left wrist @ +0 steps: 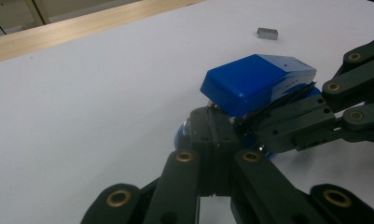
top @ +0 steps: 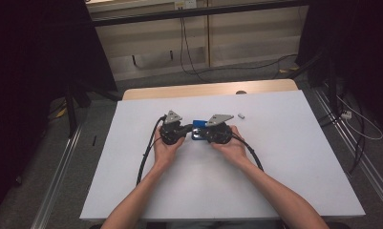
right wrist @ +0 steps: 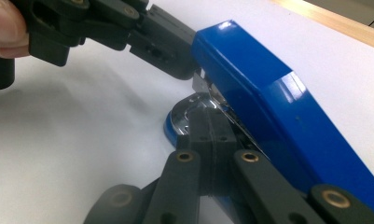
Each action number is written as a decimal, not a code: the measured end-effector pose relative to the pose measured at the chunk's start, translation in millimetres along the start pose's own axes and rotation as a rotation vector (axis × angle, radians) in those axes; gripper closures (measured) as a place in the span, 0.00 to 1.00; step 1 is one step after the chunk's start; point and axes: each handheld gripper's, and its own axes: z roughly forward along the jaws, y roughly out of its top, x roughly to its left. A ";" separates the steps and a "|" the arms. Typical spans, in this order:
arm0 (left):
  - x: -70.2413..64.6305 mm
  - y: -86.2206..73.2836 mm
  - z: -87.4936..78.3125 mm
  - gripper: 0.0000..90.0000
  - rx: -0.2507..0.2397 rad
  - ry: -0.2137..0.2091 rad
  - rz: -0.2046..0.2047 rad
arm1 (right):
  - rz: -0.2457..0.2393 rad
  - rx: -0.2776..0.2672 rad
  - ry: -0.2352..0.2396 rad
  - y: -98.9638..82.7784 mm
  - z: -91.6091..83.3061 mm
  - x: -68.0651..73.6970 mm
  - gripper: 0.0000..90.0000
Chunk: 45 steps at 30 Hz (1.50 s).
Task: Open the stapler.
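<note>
Thing in hand: a blue stapler with a hinged top arm and a metal base plate.
Where it is: on the white table, near the middle, between the two tools; its top arm is lifted open off the base, as the gripper views show.
Left tool: jaws together; its tips sit at the stapler's front end by the shiny anvil plate, whether pinching anything I cannot tell.
Right tool: jaws together, tips pressed in at the gap between top arm and base.
Weight and stiffness: likely moderately heavy for its size, rigid plastic shell over metal; it should not deform under the jaws.
Surface: glossy blue plastic, probably slippery for hard pads.
Weak point: the sprung hinge; the arm may snap shut or swing wider.
Best hold: across the flat sides of the base, or the top arm near its rear.
Nearby: a small grey block of staples, lying apart on the table.
</note>
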 end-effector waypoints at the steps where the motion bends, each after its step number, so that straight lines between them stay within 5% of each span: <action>1: 0.0 0.4 -0.3 1.00 -0.001 0.000 0.000 | 0.000 0.000 0.000 0.0 0.0 -0.1 1.00; 6: 0.5 1.4 -0.6 1.00 -0.018 -0.014 -0.031 | 0.002 -0.003 -0.002 -0.3 0.2 -0.1 1.00; 18: -3.0 9.3 -4.0 1.00 -0.024 -0.007 0.010 | -0.002 -0.004 -0.005 -0.1 0.9 0.2 1.00; 33: -7.2 15.0 -5.7 1.00 -0.057 -0.005 0.003 | -0.016 -0.005 -0.016 0.0 1.2 1.6 1.00; 40: -6.5 15.5 -5.6 1.00 -0.062 -0.008 0.001 | -0.010 -0.089 -0.049 4.5 -3.7 4.6 1.00; 45: -6.5 15.6 -5.6 1.00 -0.064 -0.011 -0.006 | -0.017 -0.094 -0.089 5.7 -4.1 7.3 1.00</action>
